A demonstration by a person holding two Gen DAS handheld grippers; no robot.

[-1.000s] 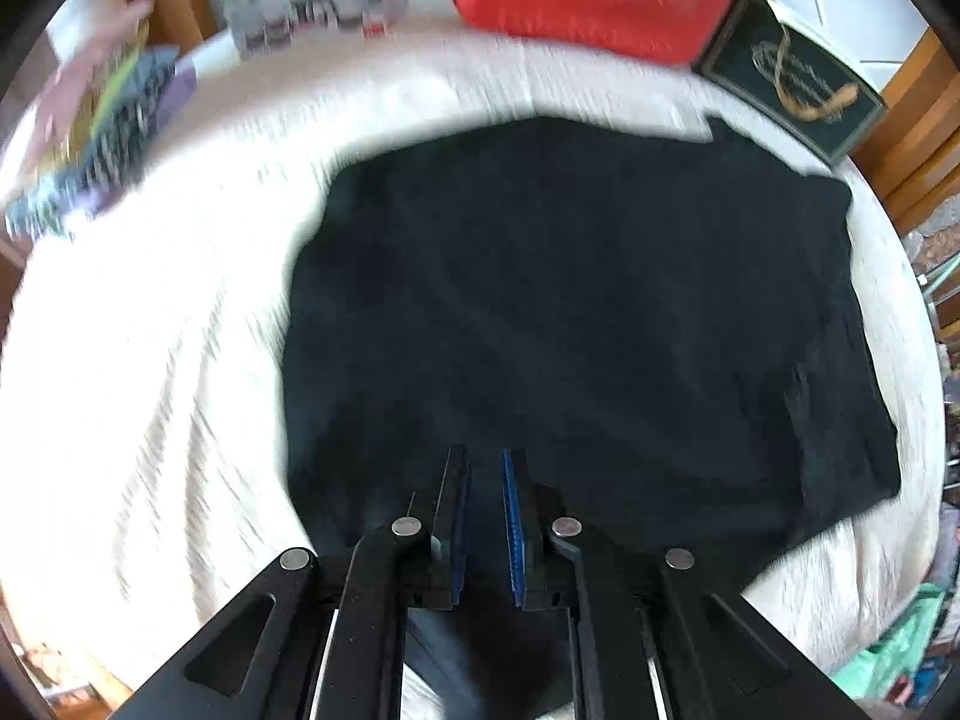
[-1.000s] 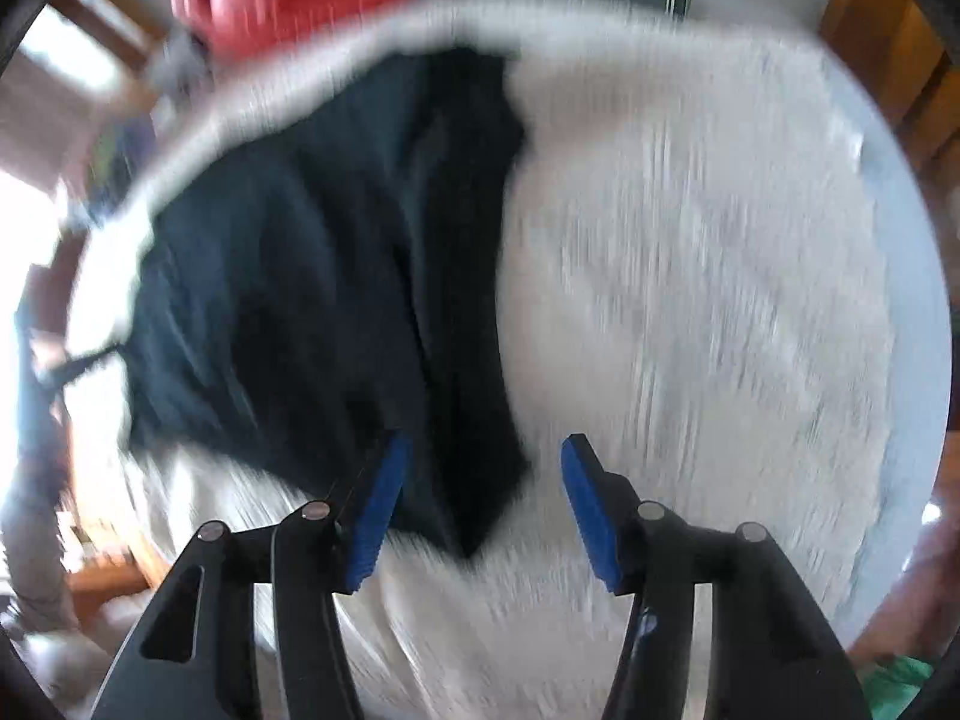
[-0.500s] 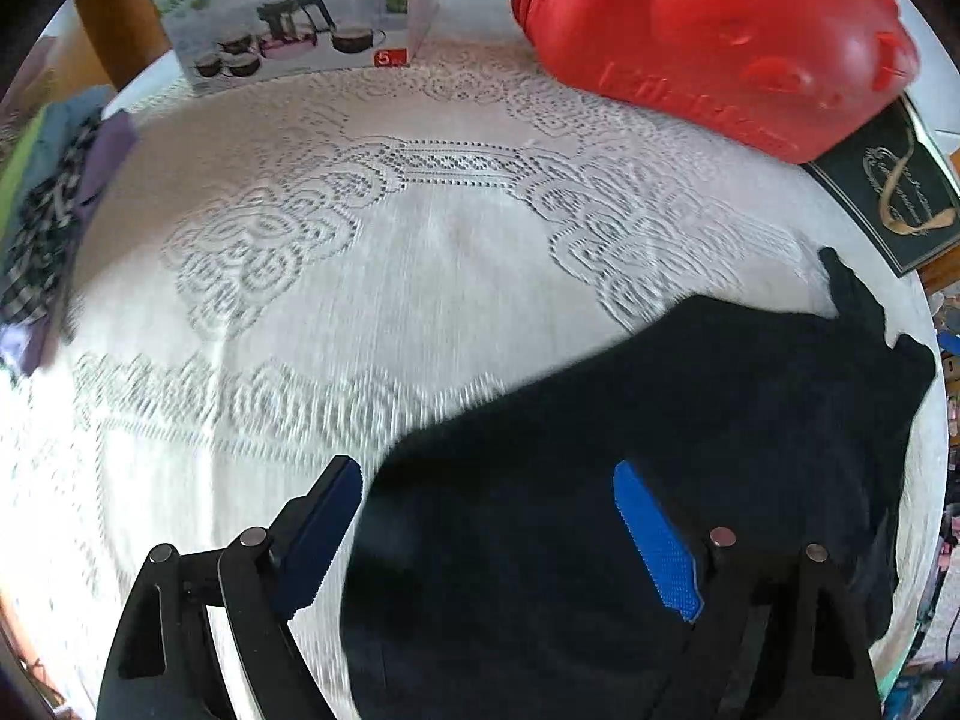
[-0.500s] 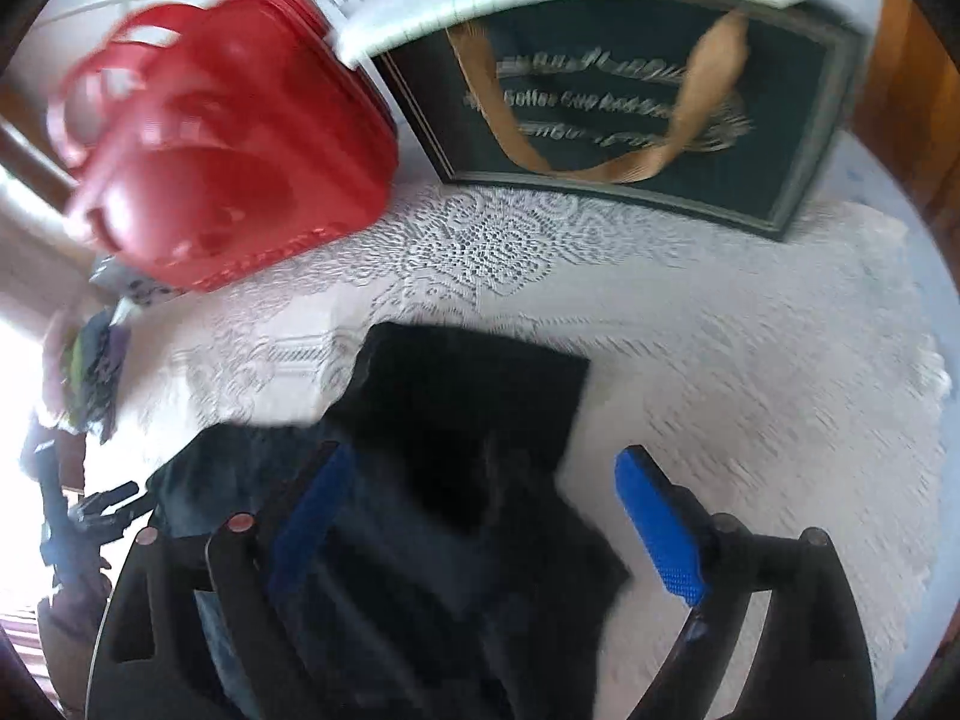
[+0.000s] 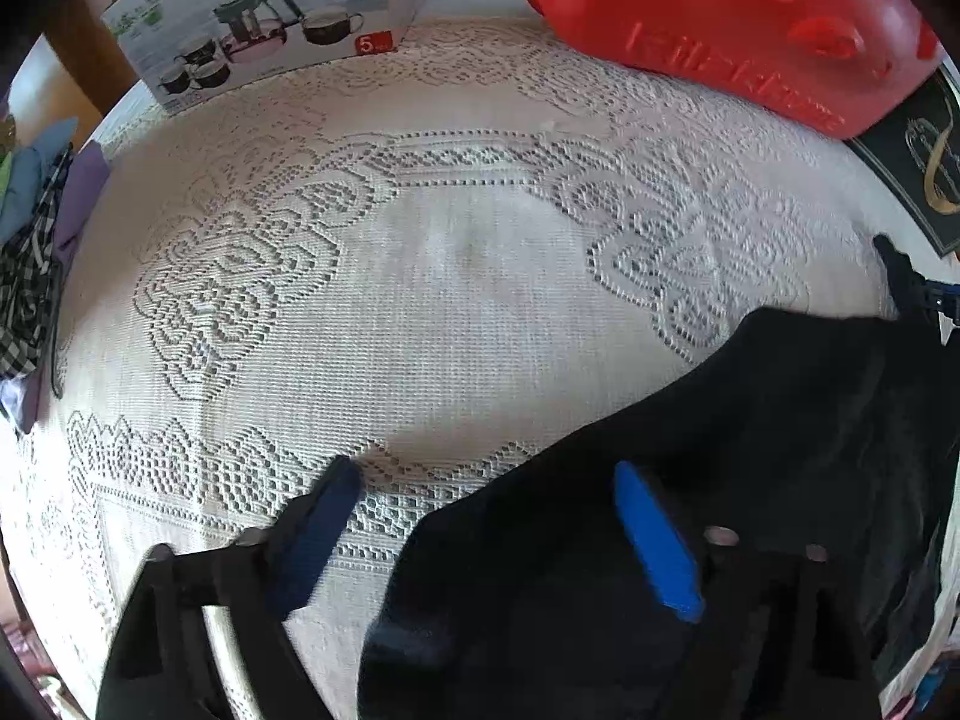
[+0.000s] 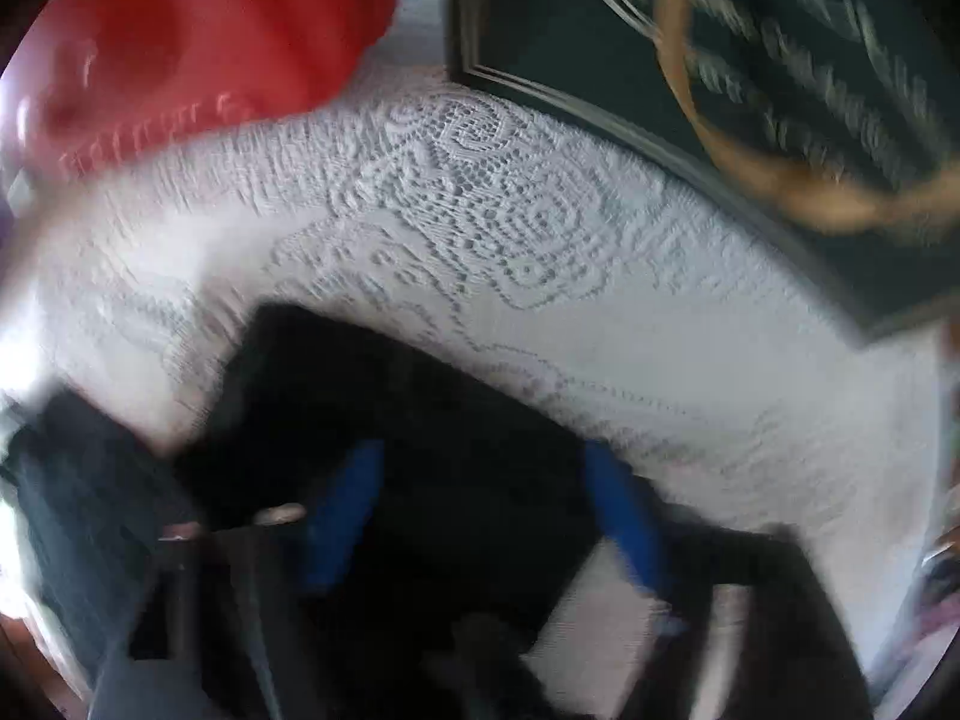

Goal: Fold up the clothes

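Your left gripper gapes wide, empty, over the black garment edge ahead. Your right gripper is also spread, holding nothing, poised to pinch for folding.

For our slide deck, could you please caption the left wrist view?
Open left gripper over the black garment's edge on a lace tablecloth, red case behind.

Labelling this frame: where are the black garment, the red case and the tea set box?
black garment (image 5: 750, 450), left wrist view, middle of cloth
red case (image 5: 720, 12), left wrist view, side
tea set box (image 5: 270, 18), left wrist view, printed front
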